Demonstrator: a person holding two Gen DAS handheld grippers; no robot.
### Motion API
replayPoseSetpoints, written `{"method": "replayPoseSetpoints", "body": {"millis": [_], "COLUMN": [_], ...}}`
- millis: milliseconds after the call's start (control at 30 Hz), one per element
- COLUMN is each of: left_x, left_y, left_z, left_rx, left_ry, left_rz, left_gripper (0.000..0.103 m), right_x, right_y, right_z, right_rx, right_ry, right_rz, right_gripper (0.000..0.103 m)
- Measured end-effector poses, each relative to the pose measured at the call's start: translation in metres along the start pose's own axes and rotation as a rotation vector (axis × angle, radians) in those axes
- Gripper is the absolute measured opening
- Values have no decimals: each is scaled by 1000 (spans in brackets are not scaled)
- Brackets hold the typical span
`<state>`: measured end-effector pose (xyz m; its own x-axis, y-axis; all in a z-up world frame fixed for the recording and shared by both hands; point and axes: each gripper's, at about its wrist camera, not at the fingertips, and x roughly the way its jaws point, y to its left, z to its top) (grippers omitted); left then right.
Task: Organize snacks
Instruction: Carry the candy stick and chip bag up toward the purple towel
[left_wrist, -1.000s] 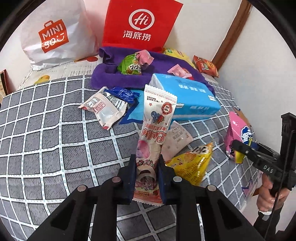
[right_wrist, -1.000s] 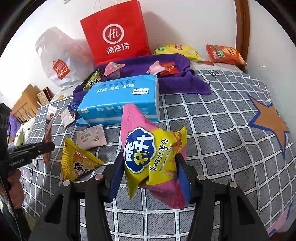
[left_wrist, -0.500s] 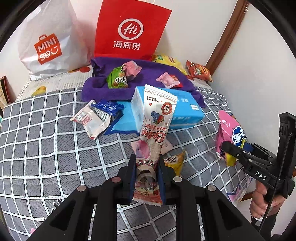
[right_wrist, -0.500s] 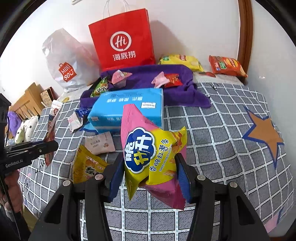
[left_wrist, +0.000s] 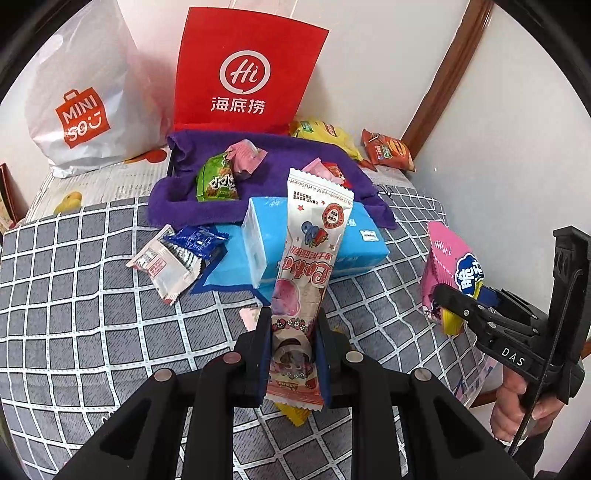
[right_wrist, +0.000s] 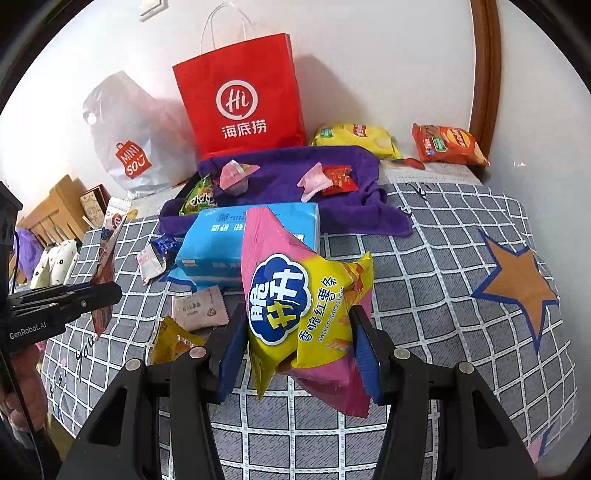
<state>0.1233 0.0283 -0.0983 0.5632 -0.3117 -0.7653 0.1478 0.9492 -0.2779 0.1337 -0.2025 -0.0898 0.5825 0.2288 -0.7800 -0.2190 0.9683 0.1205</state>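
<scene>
Over the last second both grippers have risen and drawn back from the grey checked bedcover (right_wrist: 443, 258), so the red paper bag (left_wrist: 243, 74) and the purple towel-lined tray (left_wrist: 280, 162) beyond show more fully; both snacks are judged in transit toward sorting. The left gripper (left_wrist: 291, 354) is clamped on a long, glossy white-and-pink foil snack stick (left_wrist: 310, 258), upright. The right gripper (right_wrist: 299, 354) is clamped on a puffy pink-and-yellow crinkled sweet-potato-stick bag (right_wrist: 295, 302), above the bedcover.

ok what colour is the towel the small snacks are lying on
Purple; the soft purple towel shows best in the right wrist view, before the red paper bag.
</scene>
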Motion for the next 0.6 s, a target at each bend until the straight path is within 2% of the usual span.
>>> {"method": "replayPoseSetpoints", "body": {"millis": [300,600], "left_x": [-3,-9], "left_y": [-4,5], "left_z": [17,46], "left_rx": [17,17], "left_ry": [-13,-44], "left_rz": [0,14], "left_gripper": [20,20], "right_x": [-4,2], "right_y": [0,1], "right_z": [15,49], "right_rx": [-15,-25], "right_ry": [-24,-47], "right_rz": [-8,-10], "right_gripper": [53,53]}}
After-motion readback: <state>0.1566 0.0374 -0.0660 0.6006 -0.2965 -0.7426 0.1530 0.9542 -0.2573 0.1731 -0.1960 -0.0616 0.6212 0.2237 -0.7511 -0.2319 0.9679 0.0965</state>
